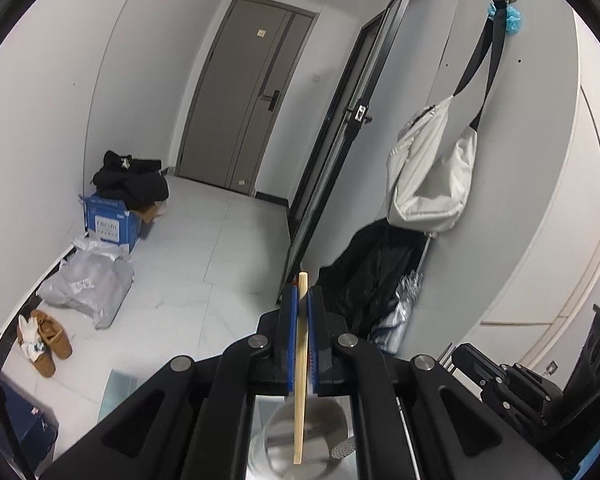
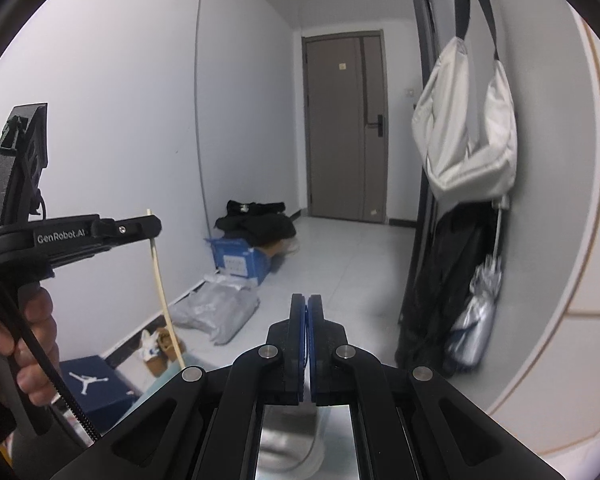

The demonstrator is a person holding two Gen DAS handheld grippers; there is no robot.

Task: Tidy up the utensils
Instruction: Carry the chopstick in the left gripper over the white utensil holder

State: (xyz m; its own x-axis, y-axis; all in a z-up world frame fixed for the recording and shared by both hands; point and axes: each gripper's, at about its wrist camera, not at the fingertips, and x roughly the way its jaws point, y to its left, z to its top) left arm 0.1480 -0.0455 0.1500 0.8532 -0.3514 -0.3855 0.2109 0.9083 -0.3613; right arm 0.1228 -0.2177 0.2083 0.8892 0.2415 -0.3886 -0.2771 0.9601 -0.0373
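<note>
My left gripper [image 1: 302, 292] is shut on a pale wooden chopstick [image 1: 301, 392] that runs upright between its blue pads, its lower end hanging over a blurred round metal holder [image 1: 324, 432] below. In the right wrist view the left gripper [image 2: 150, 229] shows at the left, held by a hand, with the chopstick [image 2: 165, 300] hanging down from it. My right gripper [image 2: 307, 300] is shut with nothing seen between its pads, and a blurred metal container [image 2: 288, 436] lies beneath it.
Both views look down a hallway to a grey door [image 1: 244, 96]. A blue box with black clothes [image 1: 116, 216], a grey plastic bag [image 1: 88, 284] and brown shoes [image 1: 46, 340] lie along the left wall. A white bag [image 1: 436, 172] hangs on the right wall beside an open glass door [image 1: 340, 144].
</note>
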